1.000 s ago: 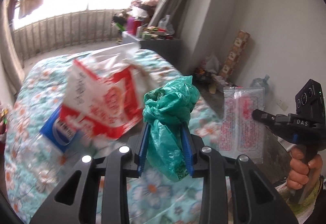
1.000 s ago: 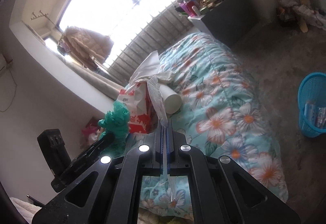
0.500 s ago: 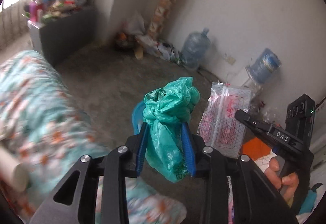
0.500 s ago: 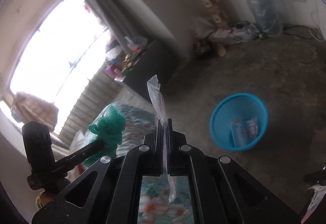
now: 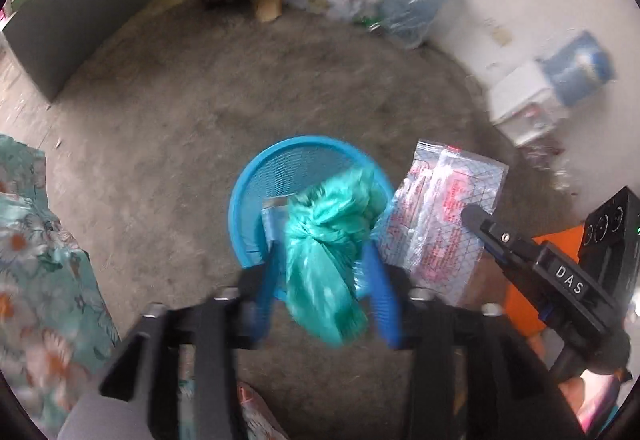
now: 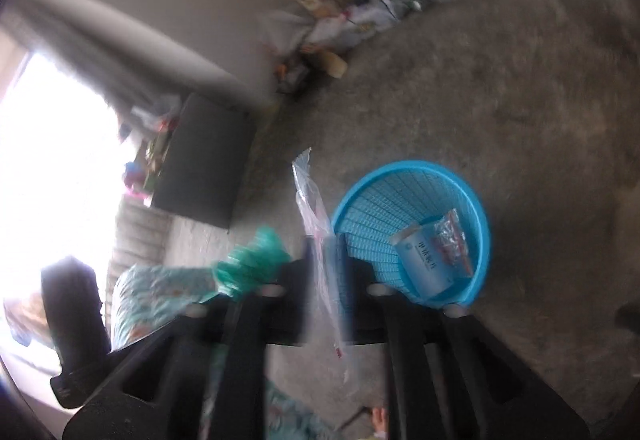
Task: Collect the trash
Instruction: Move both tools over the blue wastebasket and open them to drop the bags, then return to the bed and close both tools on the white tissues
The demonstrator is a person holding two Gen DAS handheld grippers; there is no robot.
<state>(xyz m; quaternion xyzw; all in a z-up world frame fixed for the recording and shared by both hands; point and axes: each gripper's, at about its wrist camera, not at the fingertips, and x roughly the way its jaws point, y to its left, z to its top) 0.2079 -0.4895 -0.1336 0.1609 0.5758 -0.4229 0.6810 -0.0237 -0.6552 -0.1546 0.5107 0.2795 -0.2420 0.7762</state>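
Green plastic bag, knotted, is seen between the blue fingers of the left gripper. The jaws have just been opening; a gap is visible on both sides of the bag, so the pads are not pressed on it. The bag is placed directly over the blue basket on the concrete floor.

A clear wrapper with red print is seen edge-on between the spread fingers of the right gripper. These jaws have likewise just been opening; contact with the pads cannot be confirmed owing to blur. The wrapper is positioned just beside the basket's near rim, not over its mouth. A white packet and a small clear wrapper are noted lying inside the basket. Flowered bedding is recorded at the left edge.
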